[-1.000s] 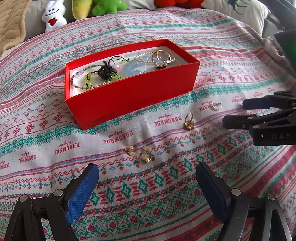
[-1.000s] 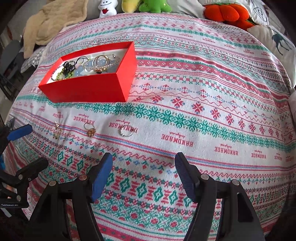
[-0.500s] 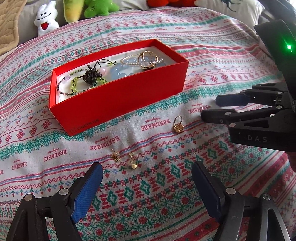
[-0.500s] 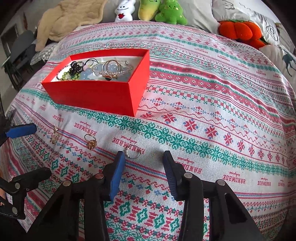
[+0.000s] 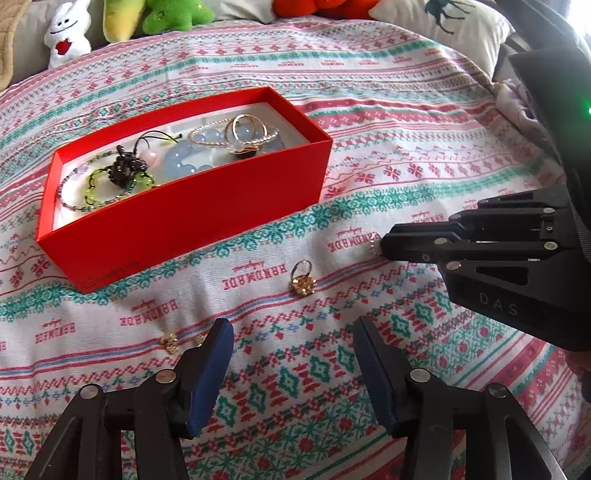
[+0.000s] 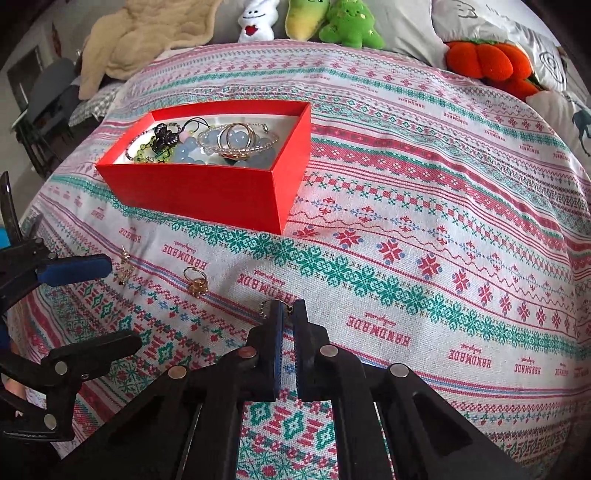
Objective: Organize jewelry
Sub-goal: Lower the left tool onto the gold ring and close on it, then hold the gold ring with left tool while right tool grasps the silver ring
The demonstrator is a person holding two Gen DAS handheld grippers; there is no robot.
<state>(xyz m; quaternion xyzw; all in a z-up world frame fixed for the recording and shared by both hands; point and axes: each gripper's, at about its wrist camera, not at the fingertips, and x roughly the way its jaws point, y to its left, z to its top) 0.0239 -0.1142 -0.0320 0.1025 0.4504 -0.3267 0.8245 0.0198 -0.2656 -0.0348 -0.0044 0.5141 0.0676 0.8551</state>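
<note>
A red box (image 5: 192, 221) (image 6: 207, 192) on the patterned cloth holds bracelets, beads and rings. A gold ring (image 5: 303, 282) (image 6: 196, 282) lies on the cloth in front of it. Small gold earrings (image 5: 169, 341) (image 6: 123, 267) lie to its left, just beyond my left gripper (image 5: 291, 339), which is open and empty. My right gripper (image 6: 288, 314) (image 5: 382, 245) is shut on a silver ring (image 6: 264, 307) (image 5: 373, 246) at cloth level; only the ring's edge shows past the fingertips.
The patterned cloth (image 6: 424, 221) covers a rounded surface that drops off at the edges. Plush toys (image 6: 332, 26) and an orange pumpkin plush (image 6: 487, 62) lie along the far side. A beige blanket (image 6: 147, 37) lies at the far left.
My right gripper moved forward to the silver ring and closed on it. My left gripper advanced towards the earrings and its jaws narrowed somewhat.
</note>
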